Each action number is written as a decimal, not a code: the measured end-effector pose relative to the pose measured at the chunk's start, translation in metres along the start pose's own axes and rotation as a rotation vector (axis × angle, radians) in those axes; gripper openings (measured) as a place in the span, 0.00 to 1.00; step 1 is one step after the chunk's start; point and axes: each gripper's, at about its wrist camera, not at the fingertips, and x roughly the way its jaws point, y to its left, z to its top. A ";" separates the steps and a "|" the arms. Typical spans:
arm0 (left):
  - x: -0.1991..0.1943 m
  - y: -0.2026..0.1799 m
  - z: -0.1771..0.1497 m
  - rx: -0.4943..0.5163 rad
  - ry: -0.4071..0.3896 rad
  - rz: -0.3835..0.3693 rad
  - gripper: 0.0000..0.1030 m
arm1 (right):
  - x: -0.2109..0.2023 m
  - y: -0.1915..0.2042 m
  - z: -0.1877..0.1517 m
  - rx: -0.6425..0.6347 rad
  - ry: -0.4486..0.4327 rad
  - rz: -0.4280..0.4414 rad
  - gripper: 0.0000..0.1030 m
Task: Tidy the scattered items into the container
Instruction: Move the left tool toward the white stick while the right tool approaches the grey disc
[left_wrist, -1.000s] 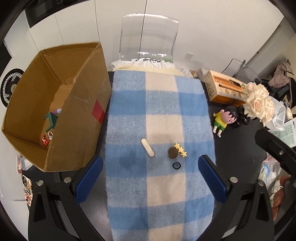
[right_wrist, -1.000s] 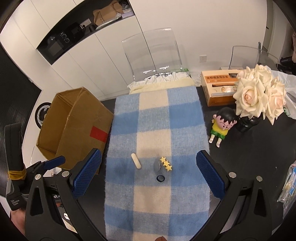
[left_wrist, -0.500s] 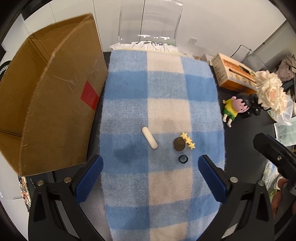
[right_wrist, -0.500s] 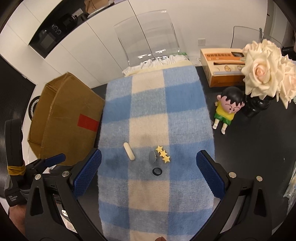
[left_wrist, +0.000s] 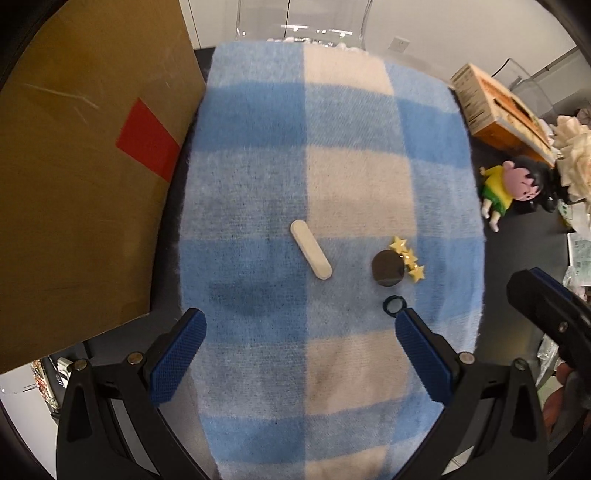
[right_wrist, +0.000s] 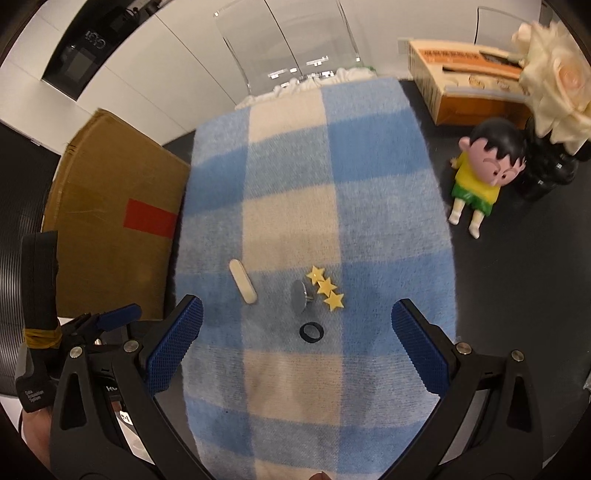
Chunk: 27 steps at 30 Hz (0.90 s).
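On the blue-and-cream checked blanket (left_wrist: 354, 140) (right_wrist: 369, 155) lie a white oblong bar (left_wrist: 311, 254) (right_wrist: 242, 281), a dark round disc (left_wrist: 387, 268) (right_wrist: 300, 296), a strip of three yellow stars (left_wrist: 407, 258) (right_wrist: 325, 288) and a small black ring (left_wrist: 394, 305) (right_wrist: 311, 332). The brown cardboard box (left_wrist: 81, 177) (right_wrist: 110, 221) with a red patch stands left of the blanket. My left gripper (left_wrist: 301, 354) is open, low over the blanket just short of the bar. My right gripper (right_wrist: 297, 347) is open too, with the ring close between its fingers.
A cartoon boy figurine (left_wrist: 508, 188) (right_wrist: 480, 173) lies right of the blanket on the black table, beside a black vase of cream roses (right_wrist: 554, 74). An orange carton (left_wrist: 495, 107) (right_wrist: 469, 74) sits at the back right. A clear chair (right_wrist: 288, 48) stands behind the table.
Both grippers have come down and forward toward the small items, which now look larger. The box has slid toward the left edge of both views. No item has moved.
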 end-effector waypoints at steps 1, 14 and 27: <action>0.004 0.000 0.001 -0.001 0.007 0.000 0.99 | 0.004 -0.001 0.000 0.002 0.008 0.000 1.00; 0.058 -0.001 0.010 0.001 0.098 0.016 0.99 | 0.058 -0.015 -0.001 0.040 0.095 0.024 0.98; 0.086 0.005 0.016 -0.015 0.127 0.013 0.97 | 0.089 -0.016 0.001 0.021 0.139 0.059 0.77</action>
